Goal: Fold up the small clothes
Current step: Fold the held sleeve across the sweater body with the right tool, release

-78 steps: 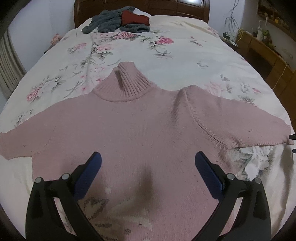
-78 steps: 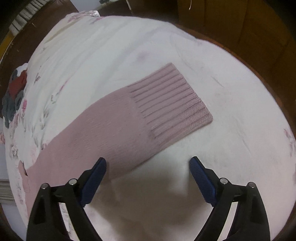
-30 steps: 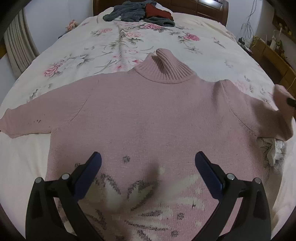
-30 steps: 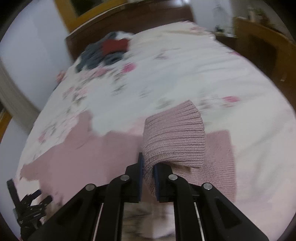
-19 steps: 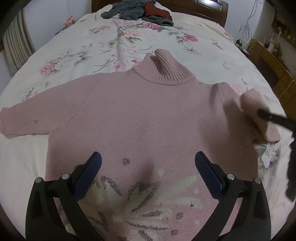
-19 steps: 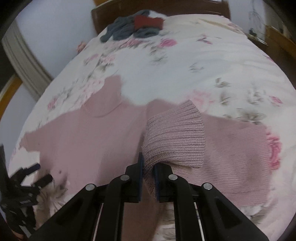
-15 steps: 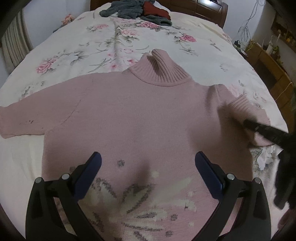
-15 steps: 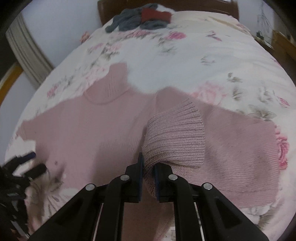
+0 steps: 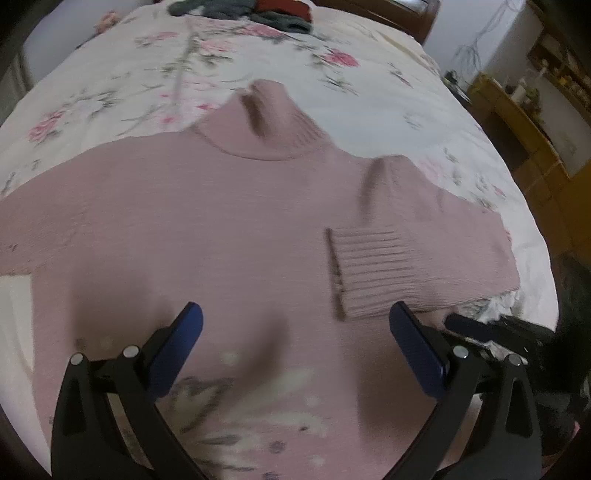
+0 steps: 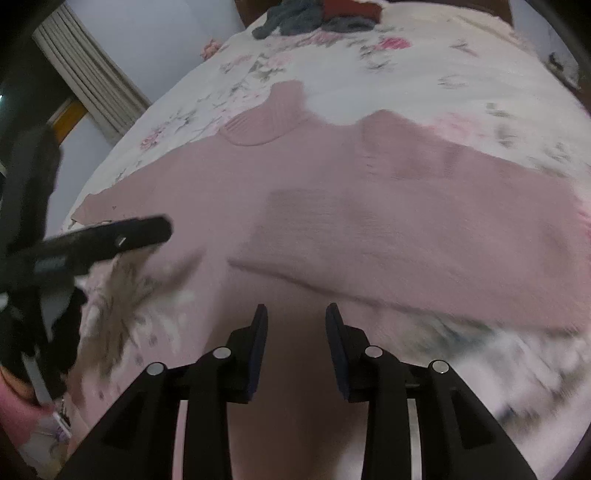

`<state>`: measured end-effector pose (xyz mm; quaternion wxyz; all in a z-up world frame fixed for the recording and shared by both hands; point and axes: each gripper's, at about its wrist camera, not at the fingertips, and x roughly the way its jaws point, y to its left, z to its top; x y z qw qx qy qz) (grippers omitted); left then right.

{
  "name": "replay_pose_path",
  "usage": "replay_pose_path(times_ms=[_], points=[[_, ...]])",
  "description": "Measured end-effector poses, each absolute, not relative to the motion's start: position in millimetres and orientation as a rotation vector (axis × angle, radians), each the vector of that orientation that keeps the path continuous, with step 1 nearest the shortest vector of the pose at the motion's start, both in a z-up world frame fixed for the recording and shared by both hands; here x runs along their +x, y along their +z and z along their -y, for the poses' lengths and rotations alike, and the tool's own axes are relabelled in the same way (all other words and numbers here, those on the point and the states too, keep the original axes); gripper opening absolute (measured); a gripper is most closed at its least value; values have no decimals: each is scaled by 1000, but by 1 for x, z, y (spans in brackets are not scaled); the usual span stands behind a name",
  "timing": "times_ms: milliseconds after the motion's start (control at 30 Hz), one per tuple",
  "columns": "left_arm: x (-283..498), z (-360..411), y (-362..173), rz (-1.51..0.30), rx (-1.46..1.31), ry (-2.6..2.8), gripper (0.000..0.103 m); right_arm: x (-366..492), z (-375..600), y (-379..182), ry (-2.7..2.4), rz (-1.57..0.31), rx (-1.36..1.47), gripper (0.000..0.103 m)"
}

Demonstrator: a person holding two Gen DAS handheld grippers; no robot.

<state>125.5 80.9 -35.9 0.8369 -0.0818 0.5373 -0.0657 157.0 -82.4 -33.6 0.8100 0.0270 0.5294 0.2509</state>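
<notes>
The pink turtleneck sweater lies flat, front up, on the floral bedspread, its long axis running from the hem by the cameras toward the headboard, with the ribbed collar pointing to the far end of the bed. The person's left-side sleeve stretches straight out toward the left edge of the bed. The right sleeve is folded back over the chest, so its ribbed cuff points inward across the body — crosswise to the sweater's length. A pale flower pattern shows on the lower front, near the hem.

The left tool hovers over the lower front of the sweater with its blue-padded fingers wide apart and nothing between them. The right tool sits just short of the folded sleeve, its fingers parted by a moderate gap — empty as well, and clear of the cuff.

At the far end of the bed, against the wooden headboard, lies a heap of grey and red clothes. Both views are somewhat blurred.
</notes>
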Motion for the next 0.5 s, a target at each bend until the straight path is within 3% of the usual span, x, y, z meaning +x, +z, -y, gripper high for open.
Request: replay_pose_path(times_ms=[333, 367, 433, 500], points=[[157, -33, -78, -1288, -169, -170, 98, 124, 174, -20, 399, -1095, 197, 33], [159, -31, -82, -1301, -185, -179, 96, 121, 178, -21, 391, -1093, 198, 34], [166, -27, -91, -1335, -243, -213, 68, 116, 182, -23, 387, -1089, 197, 34], [169, -24, -97, -1359, -293, -235, 64, 113, 184, -26, 387, -1087, 195, 34]])
